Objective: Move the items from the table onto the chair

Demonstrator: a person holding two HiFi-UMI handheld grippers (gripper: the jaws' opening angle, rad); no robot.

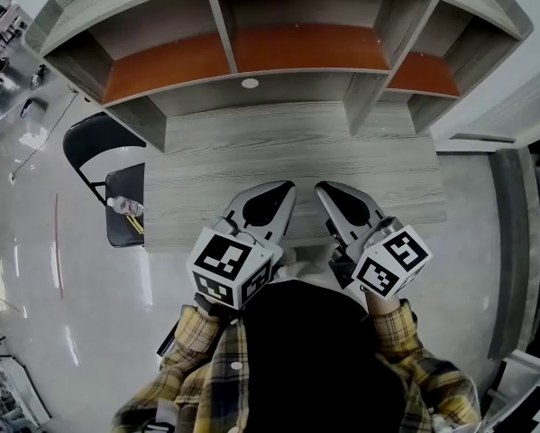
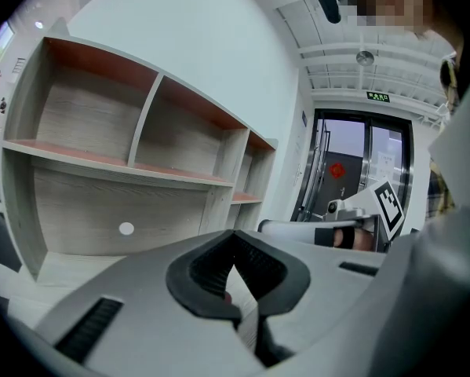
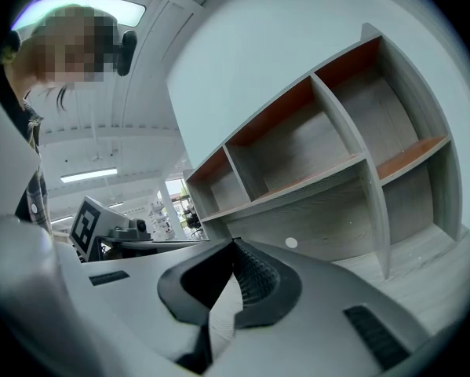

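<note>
The grey wooden table [image 1: 297, 156] shows a bare top under its shelf unit [image 1: 279, 52]. To its left stands a black folding chair [image 1: 94, 142]; on its seat lie a clear plastic bottle [image 1: 125, 207] and a small yellow item [image 1: 137, 226]. My left gripper [image 1: 290, 186] and right gripper [image 1: 319, 187] hover side by side over the table's front edge, both shut with nothing between the jaws. In the left gripper view the left gripper [image 2: 235, 236] points at the shelves, and in the right gripper view the right gripper [image 3: 235, 244] does the same.
The shelf unit's compartments [image 2: 101, 124] hold nothing and rise along the back of the table. A glossy pale floor [image 1: 80, 314] surrounds the chair. A glass door [image 2: 344, 171] stands to the right. The person's plaid sleeves [image 1: 197, 332] are below the grippers.
</note>
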